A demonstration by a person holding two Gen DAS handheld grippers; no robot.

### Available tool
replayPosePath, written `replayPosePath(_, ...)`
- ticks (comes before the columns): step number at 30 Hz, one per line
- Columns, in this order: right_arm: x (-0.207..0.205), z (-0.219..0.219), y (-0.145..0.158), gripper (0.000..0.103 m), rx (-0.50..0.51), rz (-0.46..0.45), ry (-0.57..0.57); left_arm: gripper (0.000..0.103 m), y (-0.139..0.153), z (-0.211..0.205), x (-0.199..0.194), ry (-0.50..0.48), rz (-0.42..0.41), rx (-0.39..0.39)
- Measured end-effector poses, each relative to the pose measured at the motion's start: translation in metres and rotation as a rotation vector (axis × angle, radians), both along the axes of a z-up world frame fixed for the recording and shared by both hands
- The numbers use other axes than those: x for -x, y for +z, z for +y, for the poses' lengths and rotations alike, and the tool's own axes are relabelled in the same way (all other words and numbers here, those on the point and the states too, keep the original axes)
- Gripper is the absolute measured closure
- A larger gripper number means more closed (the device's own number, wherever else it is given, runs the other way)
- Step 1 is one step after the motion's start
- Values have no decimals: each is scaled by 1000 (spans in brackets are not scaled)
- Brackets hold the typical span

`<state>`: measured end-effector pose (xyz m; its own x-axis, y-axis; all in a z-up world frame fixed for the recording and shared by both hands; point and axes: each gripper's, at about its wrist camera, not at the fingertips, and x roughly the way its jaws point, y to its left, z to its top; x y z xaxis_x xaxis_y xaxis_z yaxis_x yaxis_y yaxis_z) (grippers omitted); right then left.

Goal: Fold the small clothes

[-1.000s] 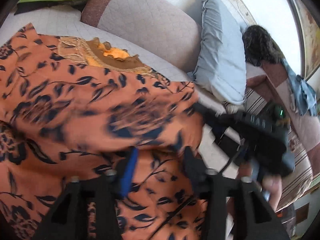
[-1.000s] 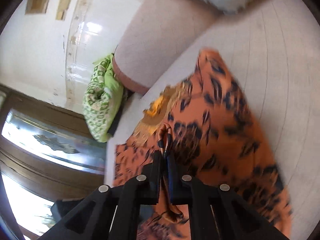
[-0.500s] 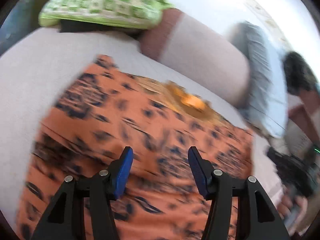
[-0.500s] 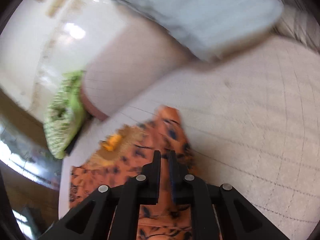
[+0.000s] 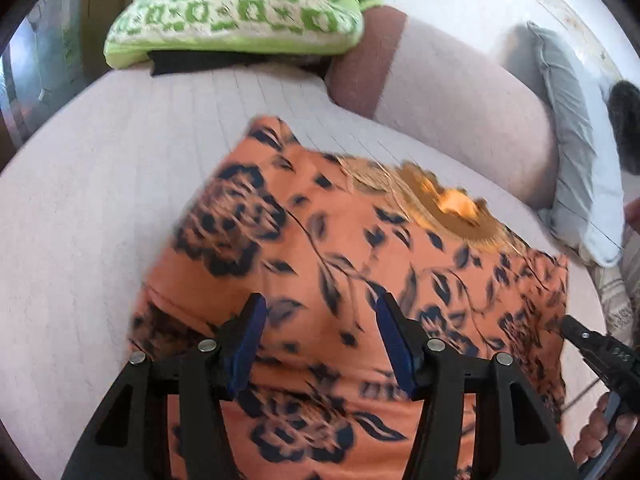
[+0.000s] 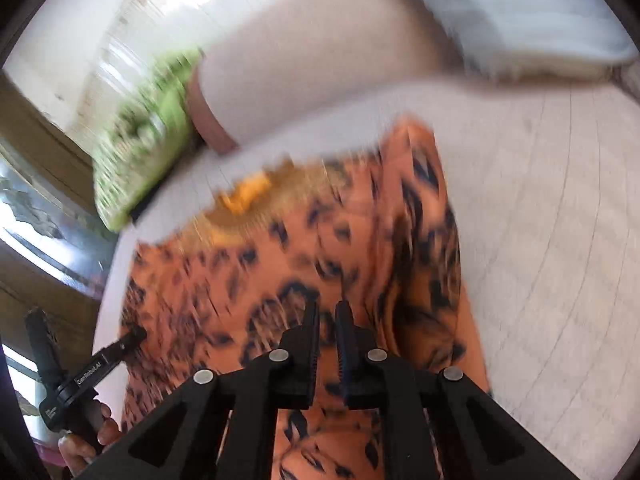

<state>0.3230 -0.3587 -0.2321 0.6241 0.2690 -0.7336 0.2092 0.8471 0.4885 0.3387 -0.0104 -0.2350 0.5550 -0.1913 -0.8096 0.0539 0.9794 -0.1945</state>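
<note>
A green-and-white patterned cushion (image 5: 236, 8) lies at the head of the bed (image 5: 100, 184), on top of something flat and black, next to a long pale bolster with a brown end (image 5: 448, 116). Beyond the bolster leans a grey pillow (image 5: 576, 168), and a dark furry thing I cannot identify sits at the far right edge. Nothing lies between the grippers and the cloth.

The orange garment with a dark blue flower-and-leaf print (image 5: 360, 264) is spread flat on the pale quilted bed cover, its gold-trimmed neckline (image 5: 440, 204) toward the bolster. The left hand-held gripper (image 5: 318, 340) hangs over the garment's near part with its blue-padded jaws opening; cloth shows in the gap beneath them, but the pads press on nothing. The right hand-held gripper (image 6: 327, 340) hangs over the garment's right half, beside a folded-over strip along its right edge (image 6: 424, 264). Its jaws are drawn almost together, and I see no cloth pinched in the thin slit between them. In the left wrist view the right gripper's tip reaches in at the garment's right edge, with the person's fingers (image 5: 596, 432) below it.
</note>
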Motion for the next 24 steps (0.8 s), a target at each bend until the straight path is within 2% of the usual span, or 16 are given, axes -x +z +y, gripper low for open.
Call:
replayPosePath(2, -4, -10, -5, 92, -52, -21, -35, 32, -9, 15, -11, 56, 10, -54)
replayPosePath(4, -10, -20, -29, 83, -50, 64, -70, 33, -29, 29, -22, 81, 92, -55)
replayPosePath(5, -14, -24, -45, 83, -77, 94, -37, 33, -31, 33, -23, 84, 93, -35)
replayPosePath(6, -10, -31, -46, 84, -119, 53, -46, 33, -27, 33, -22, 84, 81, -38)
replayPosePath(9, -7, -35, -30, 82, -155, 106, -52, 33, -16, 31, -17, 73, 61, -16)
replayPosePath(12, 8, -24, -10, 82, -168, 15, 23, 32, 1, 29, -5, 82, -13, 21)
replayPosePath(14, 11, -3, -10, 82, -180, 36, 131, 28, -2, 25, -4, 60, -6, -35)
replayPosePath(16, 12, 24, -27, 80, -153, 100, 231, 27, -29, 13, -13, 25, 126, -144)
replayPosePath(17, 12, 39, -43, 79, -124, 169, 276, 27, -36, 9, -12, 5, 135, -195)
replayPosePath(18, 15, 44, -51, 79, -98, 171, 277, 27, -32, 0, -6, -7, 78, -249)
replayPosePath(19, 20, 42, -49, 80, -101, 139, 263, 27, -26, -5, -2, -13, 62, -269)
replayPosePath(21, 25, 37, -38, 79, -115, 162, 253, 27, -13, -8, 6, -44, 18, -201)
replayPosePath(22, 28, 38, -32, 79, -127, 146, 254, 27, -7, -8, 11, -51, 0, -161)
replayPosePath(24, 27, 45, -24, 79, -161, 97, 271, 27, -5, -17, 19, -95, 20, -113)
